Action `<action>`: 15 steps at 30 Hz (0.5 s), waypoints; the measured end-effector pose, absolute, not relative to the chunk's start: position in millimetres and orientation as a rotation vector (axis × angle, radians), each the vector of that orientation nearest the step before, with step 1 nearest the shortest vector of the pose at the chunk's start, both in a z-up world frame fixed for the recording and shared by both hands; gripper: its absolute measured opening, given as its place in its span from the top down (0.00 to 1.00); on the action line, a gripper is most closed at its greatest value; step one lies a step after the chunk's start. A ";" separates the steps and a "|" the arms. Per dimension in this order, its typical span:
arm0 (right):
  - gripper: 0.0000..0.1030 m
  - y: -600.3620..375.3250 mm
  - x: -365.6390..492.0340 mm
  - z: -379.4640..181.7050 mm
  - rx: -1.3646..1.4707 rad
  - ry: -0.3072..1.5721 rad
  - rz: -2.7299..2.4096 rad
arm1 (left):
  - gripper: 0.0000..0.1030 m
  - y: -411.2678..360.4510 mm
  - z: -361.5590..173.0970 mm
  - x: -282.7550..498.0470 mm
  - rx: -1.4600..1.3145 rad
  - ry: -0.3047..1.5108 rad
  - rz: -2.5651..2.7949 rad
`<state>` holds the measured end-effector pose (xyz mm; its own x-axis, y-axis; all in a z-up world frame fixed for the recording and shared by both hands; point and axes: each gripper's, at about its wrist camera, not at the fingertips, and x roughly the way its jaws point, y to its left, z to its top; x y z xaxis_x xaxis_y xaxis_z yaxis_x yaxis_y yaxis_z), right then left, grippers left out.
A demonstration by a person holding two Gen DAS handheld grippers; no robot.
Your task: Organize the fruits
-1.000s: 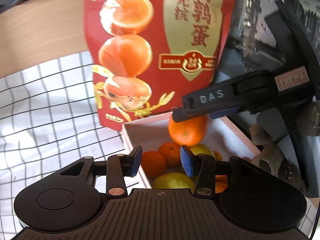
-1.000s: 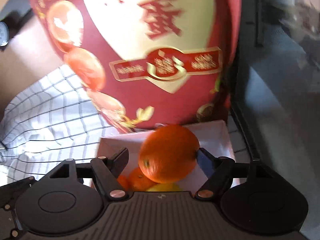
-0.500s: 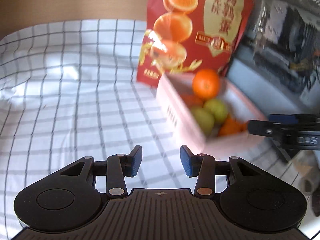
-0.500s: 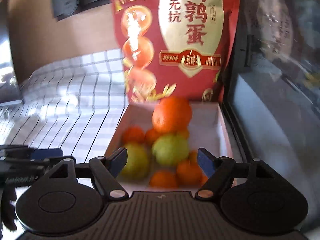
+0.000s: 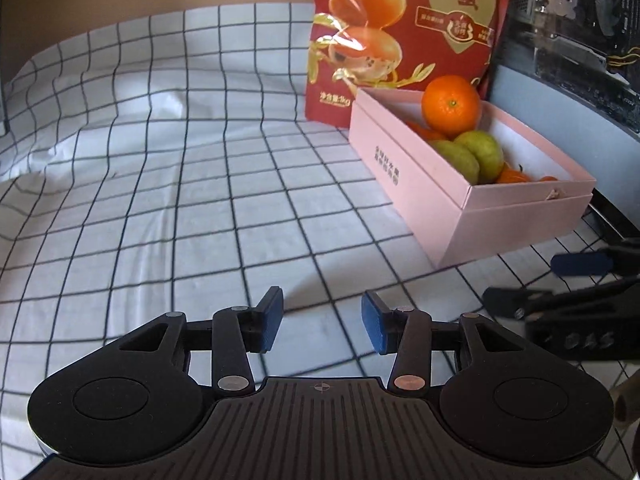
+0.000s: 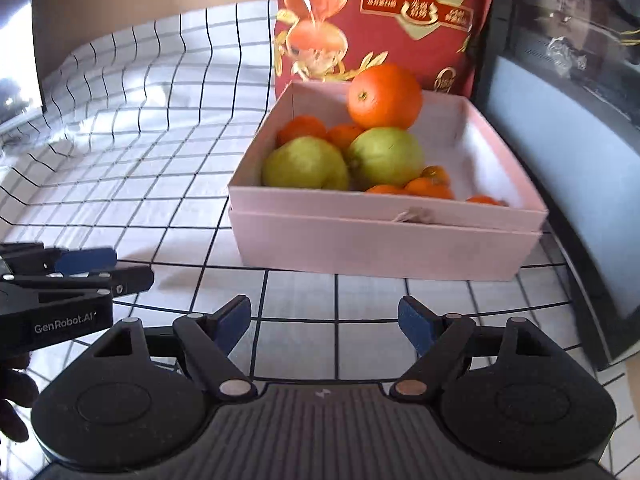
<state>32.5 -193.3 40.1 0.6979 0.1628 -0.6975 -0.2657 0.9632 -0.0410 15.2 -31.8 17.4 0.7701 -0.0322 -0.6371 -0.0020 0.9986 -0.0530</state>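
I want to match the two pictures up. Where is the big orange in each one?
Left wrist view: the big orange is upper right, at the far end of the pink box, above two green fruits.
Right wrist view: the big orange is upper middle, at the back of the pink box, behind the green fruits.
Shared landmark: the red bag standing just behind the box.

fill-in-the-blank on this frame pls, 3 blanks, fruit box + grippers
1. The large orange sits in the pink box on top of the two ____ pears.
2. Behind the box stands a ____ bag.
3. Both the left gripper and the right gripper are ____.

Missing words: green; red; open
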 end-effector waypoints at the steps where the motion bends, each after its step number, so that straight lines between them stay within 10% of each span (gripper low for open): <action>1: 0.21 -192.0 35.2 37.4 -0.142 0.770 0.229 | 0.51 -34.0 16.4 17.2 -0.046 0.684 -0.016; 6: 0.01 -201.2 43.7 26.3 -0.089 0.761 0.160 | 0.44 -46.1 12.3 15.2 -0.004 0.650 0.006; 15: 0.00 -206.1 40.2 15.2 -0.082 0.639 0.142 | 0.43 -47.6 10.2 13.5 -0.004 0.624 0.015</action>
